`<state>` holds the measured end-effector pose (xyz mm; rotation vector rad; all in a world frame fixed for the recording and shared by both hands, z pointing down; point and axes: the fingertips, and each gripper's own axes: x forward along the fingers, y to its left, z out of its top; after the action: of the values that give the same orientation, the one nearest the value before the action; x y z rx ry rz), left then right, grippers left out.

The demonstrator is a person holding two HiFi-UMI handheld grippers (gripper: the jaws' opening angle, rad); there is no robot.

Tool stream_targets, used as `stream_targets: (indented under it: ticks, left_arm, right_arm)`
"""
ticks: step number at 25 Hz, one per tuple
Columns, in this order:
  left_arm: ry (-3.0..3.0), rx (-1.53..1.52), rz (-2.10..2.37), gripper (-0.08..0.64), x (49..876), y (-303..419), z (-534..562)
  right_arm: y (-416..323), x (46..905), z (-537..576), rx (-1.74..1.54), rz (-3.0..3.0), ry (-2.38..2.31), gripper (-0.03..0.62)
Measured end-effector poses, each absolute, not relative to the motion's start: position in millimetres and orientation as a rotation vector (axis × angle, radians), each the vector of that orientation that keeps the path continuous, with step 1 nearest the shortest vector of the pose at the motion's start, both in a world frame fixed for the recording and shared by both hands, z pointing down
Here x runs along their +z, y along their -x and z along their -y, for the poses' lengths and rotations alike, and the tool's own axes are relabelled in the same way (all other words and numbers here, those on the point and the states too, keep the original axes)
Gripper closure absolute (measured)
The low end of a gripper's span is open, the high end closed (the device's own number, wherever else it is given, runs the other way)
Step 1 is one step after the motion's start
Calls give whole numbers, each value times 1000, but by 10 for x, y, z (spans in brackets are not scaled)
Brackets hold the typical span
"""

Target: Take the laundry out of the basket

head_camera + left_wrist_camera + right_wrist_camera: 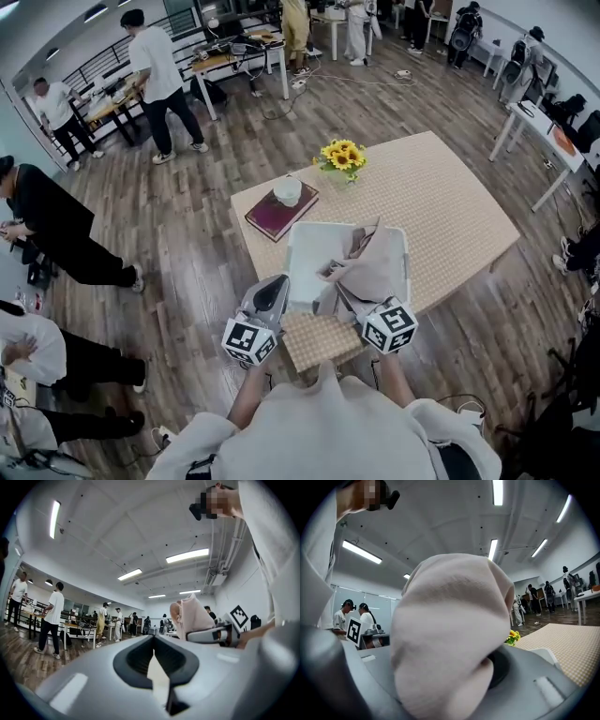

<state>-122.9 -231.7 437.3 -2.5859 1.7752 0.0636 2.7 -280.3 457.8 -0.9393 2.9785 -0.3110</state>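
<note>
Cloth (450,634) grasped by the fingers of the right gripper (345,284) over the basket (302,246) fills that gripper's view, while only its own view shows the left gripper (153,638) with fingers closed and empty.

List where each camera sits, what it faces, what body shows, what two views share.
Head view: on the head, steeply down at white plastic basket on woven beige table; forearms, left claw, right claw show.
Left gripper view: on left claw, looking across the room; closed jaws, person's torso.
Right gripper view: on right claw, blocked by its gripped pale pink cloth.
Shared: that cloth, in head and left gripper views.
</note>
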Motion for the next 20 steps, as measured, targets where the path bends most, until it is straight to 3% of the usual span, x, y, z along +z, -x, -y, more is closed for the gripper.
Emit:
stream_targets:
  ticks: [13, 20]
  left_arm:
    - [2657, 141, -1711, 550, 4436, 1769, 805]
    - [2725, 153, -1587, 549, 4377, 1613, 200]
  right_arm:
    - [362, 4468, 1151, -183, -2962, 1082, 370]
    - [294, 4566, 370, -169, -2959, 1195, 370]
